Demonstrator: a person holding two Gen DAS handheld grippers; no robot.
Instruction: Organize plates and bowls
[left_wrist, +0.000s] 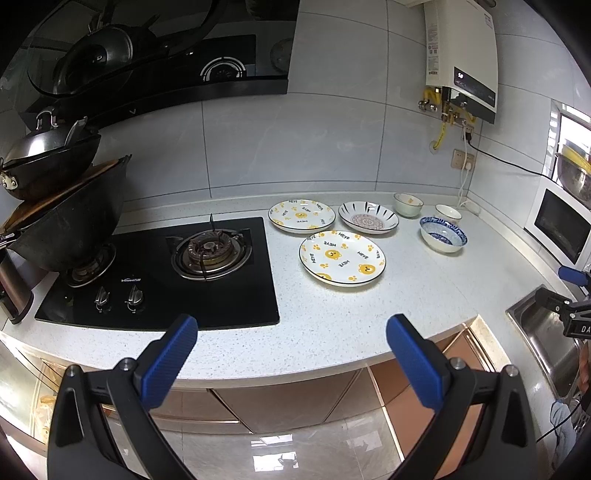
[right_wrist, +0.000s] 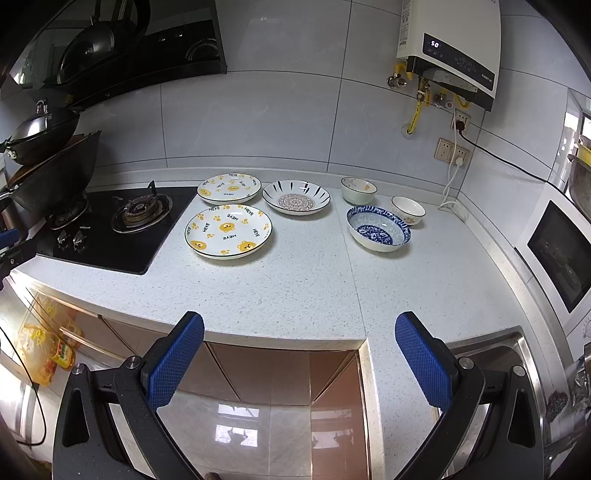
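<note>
both my left gripper and right gripper gape empty; near bear plate sits at my left's 12 o'clock, at 11 from my right, likely left's reach.

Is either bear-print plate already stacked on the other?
No, both bear-print plates lie separately on the countertop, one behind the other.

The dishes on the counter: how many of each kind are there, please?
Bear-print plates: 2
Striped plate with mandala centre: 1
Blue-patterned bowl: 1
Small white bowls: 2
Total: 6
</note>
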